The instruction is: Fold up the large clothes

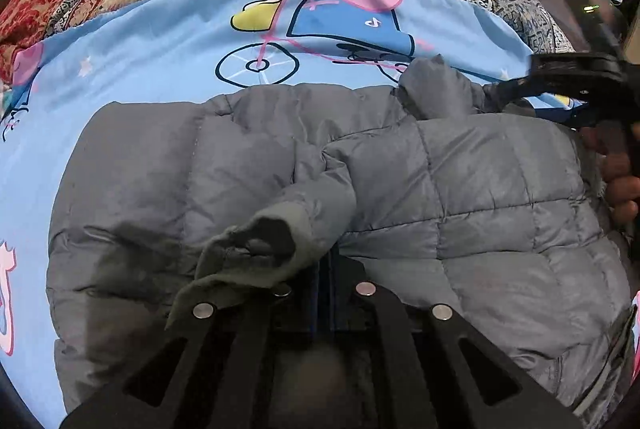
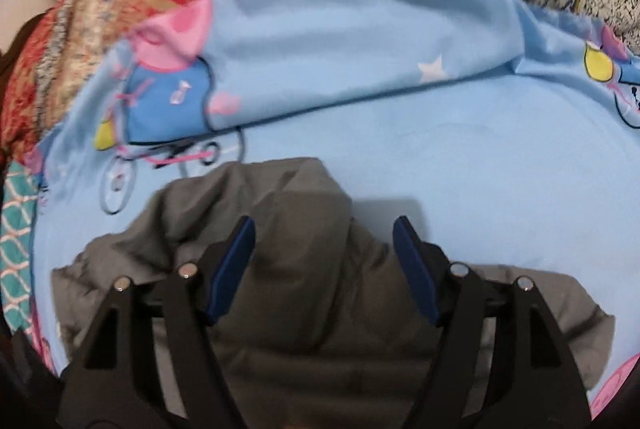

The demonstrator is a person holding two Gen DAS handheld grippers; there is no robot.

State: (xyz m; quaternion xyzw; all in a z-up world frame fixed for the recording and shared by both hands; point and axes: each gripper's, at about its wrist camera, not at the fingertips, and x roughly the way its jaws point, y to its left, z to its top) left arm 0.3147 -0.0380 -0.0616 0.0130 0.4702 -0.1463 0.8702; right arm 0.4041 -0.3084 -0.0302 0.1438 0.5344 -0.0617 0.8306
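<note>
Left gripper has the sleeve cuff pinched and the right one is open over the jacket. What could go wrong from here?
1. The left gripper pinches only the cuff edge; the puffy sleeve could slip out mid-fold.
2. The right gripper is open above a bunched fold of the grey jacket; closing there may grab several layers.
3. The loose blue sheet could get dragged along.

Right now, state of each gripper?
Left gripper: shut on the jacket sleeve cuff.
Right gripper: open, jaws wide apart over the jacket, holding nothing.
</note>
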